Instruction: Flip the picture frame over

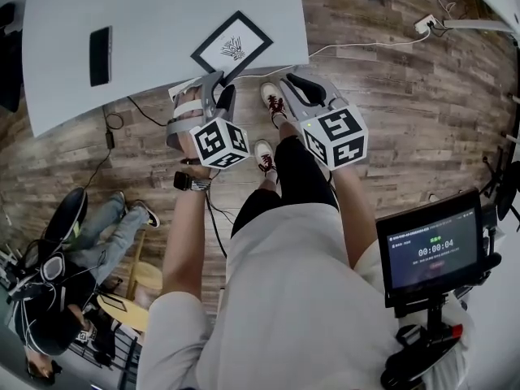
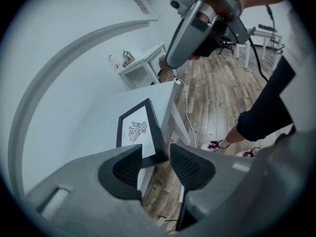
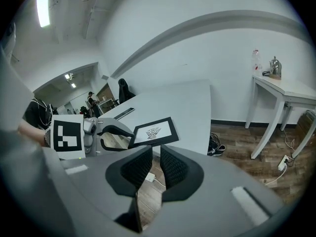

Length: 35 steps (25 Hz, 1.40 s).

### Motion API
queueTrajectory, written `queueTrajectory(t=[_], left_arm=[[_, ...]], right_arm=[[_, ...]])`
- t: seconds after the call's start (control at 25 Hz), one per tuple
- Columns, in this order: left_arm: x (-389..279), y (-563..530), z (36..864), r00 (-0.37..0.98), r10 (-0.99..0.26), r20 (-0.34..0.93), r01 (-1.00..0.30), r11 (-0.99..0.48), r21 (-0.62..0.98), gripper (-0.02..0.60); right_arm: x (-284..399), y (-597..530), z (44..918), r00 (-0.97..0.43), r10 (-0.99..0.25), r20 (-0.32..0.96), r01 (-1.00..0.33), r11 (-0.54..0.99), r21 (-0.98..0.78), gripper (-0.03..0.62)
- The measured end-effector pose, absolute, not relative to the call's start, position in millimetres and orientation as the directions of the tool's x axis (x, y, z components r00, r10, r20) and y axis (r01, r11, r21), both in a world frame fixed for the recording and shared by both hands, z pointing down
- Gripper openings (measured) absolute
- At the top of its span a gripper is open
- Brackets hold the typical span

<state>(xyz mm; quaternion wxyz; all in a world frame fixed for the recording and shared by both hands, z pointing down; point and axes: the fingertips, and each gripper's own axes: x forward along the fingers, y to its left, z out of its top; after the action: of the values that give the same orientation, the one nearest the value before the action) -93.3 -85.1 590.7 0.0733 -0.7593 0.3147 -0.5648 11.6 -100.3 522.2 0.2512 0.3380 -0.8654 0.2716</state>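
The picture frame (image 1: 231, 47), black-rimmed with a white print facing up, lies flat at the near edge of the grey table (image 1: 162, 15). My left gripper (image 1: 219, 88) hovers just short of that edge, jaws open, nothing between them. In the left gripper view the frame (image 2: 137, 130) shows just beyond the jaws' gap (image 2: 157, 164). My right gripper (image 1: 291, 84) hangs beside it over the floor, off the table's corner, jaws a narrow gap apart and empty. In the right gripper view the frame (image 3: 154, 131) lies ahead, with the left gripper (image 3: 126, 138) at its left.
A black phone-like slab (image 1: 100, 55) lies farther left on the table. The person's shoes (image 1: 272, 100) stand under the grippers on the wood floor. A cable (image 1: 357, 45) runs to the right. A screen (image 1: 431, 246) stands at the lower right, a seated person (image 1: 49, 299) at the lower left.
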Motion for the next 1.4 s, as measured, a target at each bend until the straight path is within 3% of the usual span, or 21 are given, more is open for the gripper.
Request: queueTrajectory(t=[0.16,0.64,0.92,1.0,1.4], left_arm=[[-88.2,-83.6,594.8,0.165,-0.594,0.787,-0.295,-0.791,-0.536,0.179],[-99.1,-85.7,615.6,0.11,-0.668,0.736,-0.151,-0.743,-0.652,0.206],[-99.7,-88.8,618.0,0.104,-0.67,0.735,-0.158,-0.74,-0.653,0.202],[-98.8,-90.4,616.8,0.108,-0.674,0.731,-0.168,-0.737,-0.655,0.172],[-87.0,-90.6,611.0,0.188,-0.662,0.726,-0.192,-0.749,-0.634,0.143]], right_arm=[[13.6,-100.7,525.6,-0.641,-0.448,0.623,-0.724,0.622,-0.298,0.052],[5.0,-99.8,527.8,-0.656,-0.433,0.618,-0.707,0.64,-0.302,0.052],[4.2,-100.7,529.9,-0.658,-0.429,0.618,-0.705,0.639,-0.307,0.052],[4.0,-100.1,530.7,-0.659,-0.428,0.619,-0.705,0.639,-0.309,0.052],[10.1,-105.0,534.0,-0.645,-0.442,0.624,-0.721,0.624,-0.303,0.052]])
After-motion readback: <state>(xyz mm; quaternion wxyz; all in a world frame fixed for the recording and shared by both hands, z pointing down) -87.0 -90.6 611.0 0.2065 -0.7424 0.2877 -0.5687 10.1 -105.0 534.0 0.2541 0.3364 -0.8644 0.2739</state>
